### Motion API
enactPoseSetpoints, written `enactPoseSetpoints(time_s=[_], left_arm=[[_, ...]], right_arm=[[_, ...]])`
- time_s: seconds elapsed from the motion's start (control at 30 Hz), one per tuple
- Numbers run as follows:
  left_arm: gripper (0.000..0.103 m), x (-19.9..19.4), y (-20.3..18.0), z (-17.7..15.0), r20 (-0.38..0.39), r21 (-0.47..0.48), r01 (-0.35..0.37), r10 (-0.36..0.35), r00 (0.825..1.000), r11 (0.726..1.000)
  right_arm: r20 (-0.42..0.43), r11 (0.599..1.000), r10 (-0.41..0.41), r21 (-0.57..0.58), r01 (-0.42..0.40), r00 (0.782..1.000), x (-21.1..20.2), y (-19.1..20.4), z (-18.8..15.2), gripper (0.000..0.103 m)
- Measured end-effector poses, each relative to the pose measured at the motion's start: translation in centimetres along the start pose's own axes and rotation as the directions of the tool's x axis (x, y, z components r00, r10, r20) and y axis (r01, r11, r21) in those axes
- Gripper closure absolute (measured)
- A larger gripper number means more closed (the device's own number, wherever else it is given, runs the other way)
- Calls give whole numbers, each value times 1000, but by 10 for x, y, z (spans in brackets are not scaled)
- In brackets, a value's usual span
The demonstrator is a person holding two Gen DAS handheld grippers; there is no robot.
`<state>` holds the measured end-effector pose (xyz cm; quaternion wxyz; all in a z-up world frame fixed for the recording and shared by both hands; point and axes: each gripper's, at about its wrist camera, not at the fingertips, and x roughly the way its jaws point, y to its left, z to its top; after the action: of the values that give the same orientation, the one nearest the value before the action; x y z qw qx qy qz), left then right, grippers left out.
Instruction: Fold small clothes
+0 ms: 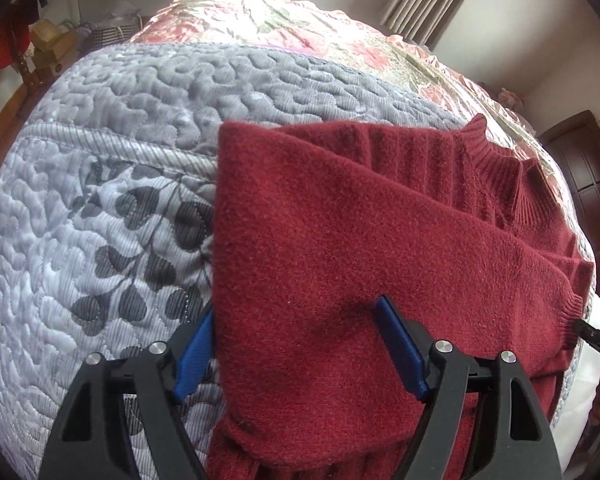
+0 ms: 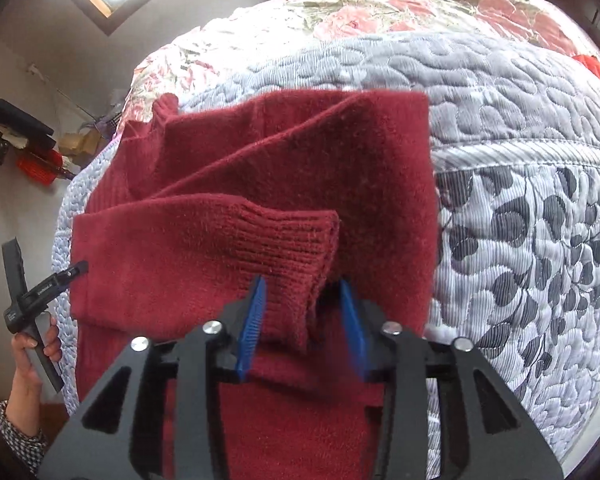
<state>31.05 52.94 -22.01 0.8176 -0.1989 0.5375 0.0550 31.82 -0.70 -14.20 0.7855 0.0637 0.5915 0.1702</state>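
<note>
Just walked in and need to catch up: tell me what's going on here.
A person is folding a dark red sweater on a quilt spread over a bed, with a handheld gripper in each hand. Both sleeves are already folded across the body. The left gripper is open, its fingers straddling the sweater's edge. The right gripper is open around a sleeve cuff. The person's left hand shows at the bed's edge.

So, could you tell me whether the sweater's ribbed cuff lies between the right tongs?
Yes, the ribbed cuff sits between the right tongs, whose blue fingers stand apart.
</note>
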Motion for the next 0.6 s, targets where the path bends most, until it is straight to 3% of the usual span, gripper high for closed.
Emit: enactPoseSetpoints(time_s=[0.1, 0.17, 0.2, 0.27, 0.37, 0.47, 0.6], left_arm=[[21, 7, -4, 9, -16, 9, -11, 11, 1000, 1000], [22, 12, -7, 14, -17, 13, -24, 24, 1000, 1000], [27, 14, -8, 16, -19, 15, -36, 36, 999, 999], [35, 14, -10, 18, -19, 15, -67, 67, 998, 998], [39, 13, -13, 19, 13, 25, -108, 108, 994, 994], [38, 21, -12, 17, 6, 32, -127, 126, 992, 991], [36, 27, -15, 19, -7, 30, -136, 136, 991, 990]], right_arm=[[-13, 999, 11, 34, -11, 1000, 6, -10, 14, 57], [-35, 998, 36, 57, -34, 999, 14, -16, 22, 72], [-44, 998, 44, 47, -42, 998, 17, -17, 25, 86], [-29, 998, 52, 28, -51, 998, 13, -16, 31, 96], [8, 997, 73, 11, -73, 997, 4, -18, 34, 97], [-21, 998, 57, 32, -56, 998, 16, -30, 32, 97], [-22, 993, 96, 76, -94, 995, 24, -39, 32, 98]])
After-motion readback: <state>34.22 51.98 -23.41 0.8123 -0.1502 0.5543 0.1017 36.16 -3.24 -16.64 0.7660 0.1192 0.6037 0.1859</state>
